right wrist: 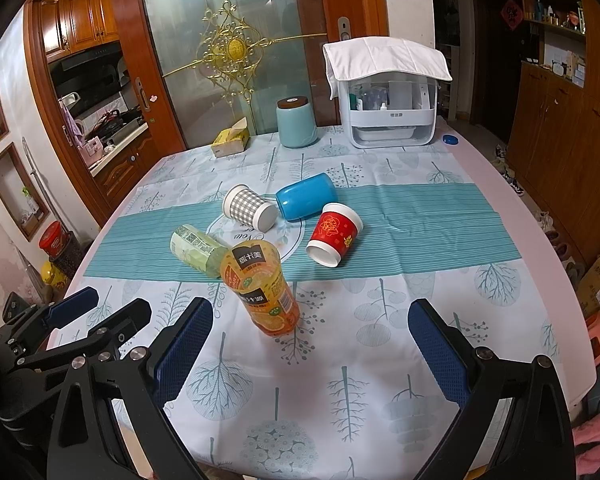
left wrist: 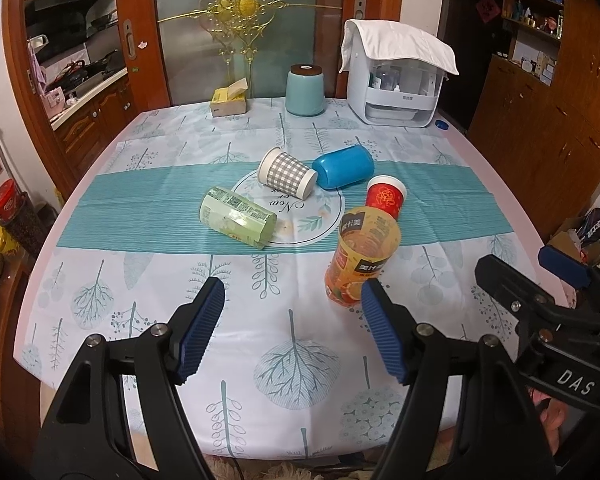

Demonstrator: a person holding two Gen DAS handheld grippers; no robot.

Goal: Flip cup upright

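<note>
Several cups lie on their sides on the tablecloth: an orange juice cup [left wrist: 360,256] [right wrist: 260,288] nearest, a red paper cup [left wrist: 385,199] [right wrist: 334,234], a grey checked cup [left wrist: 287,173] [right wrist: 249,206], a blue cup [left wrist: 343,167] [right wrist: 306,197] and a green cup [left wrist: 238,216] [right wrist: 194,249]. My left gripper [left wrist: 292,312] is open and empty, just short of the orange cup. My right gripper [right wrist: 312,328] is open and empty, near the same cup; it also shows at the right of the left wrist view [left wrist: 540,280].
At the table's far edge stand a teal canister [left wrist: 305,90] [right wrist: 296,122], a yellow tissue box [left wrist: 229,98] [right wrist: 231,141] and a white dispenser under a cloth [left wrist: 398,76] [right wrist: 388,96]. A small blue cap [right wrist: 450,139] lies at the far right. Wooden cabinets flank the table.
</note>
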